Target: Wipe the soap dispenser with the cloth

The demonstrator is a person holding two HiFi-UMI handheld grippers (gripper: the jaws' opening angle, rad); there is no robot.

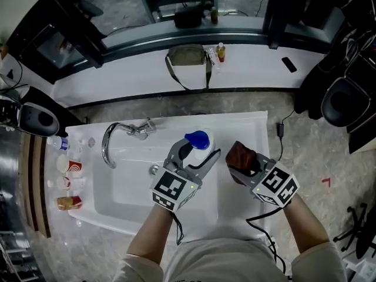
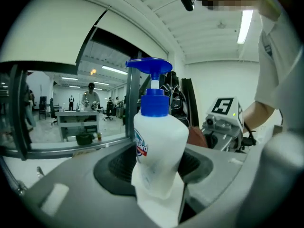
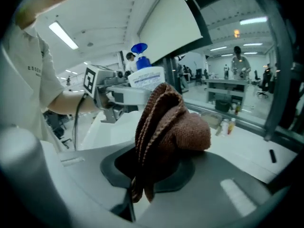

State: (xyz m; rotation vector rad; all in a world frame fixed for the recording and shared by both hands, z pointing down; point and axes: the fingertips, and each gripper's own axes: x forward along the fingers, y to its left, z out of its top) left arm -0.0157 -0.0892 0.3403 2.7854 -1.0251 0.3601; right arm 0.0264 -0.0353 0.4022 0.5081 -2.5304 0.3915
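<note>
Clamping the soap dispenser (image 1: 198,139) between its jaws, the left gripper (image 1: 196,153) holds the bottle upright by the right rim of the sink (image 1: 247,122), probably to steady it for wiping. Just to its right, the right gripper (image 1: 242,164) has its jaws clenched on the bunched brown cloth (image 1: 240,155), which sits near the bottle but apart from it, not yet touching.
</note>
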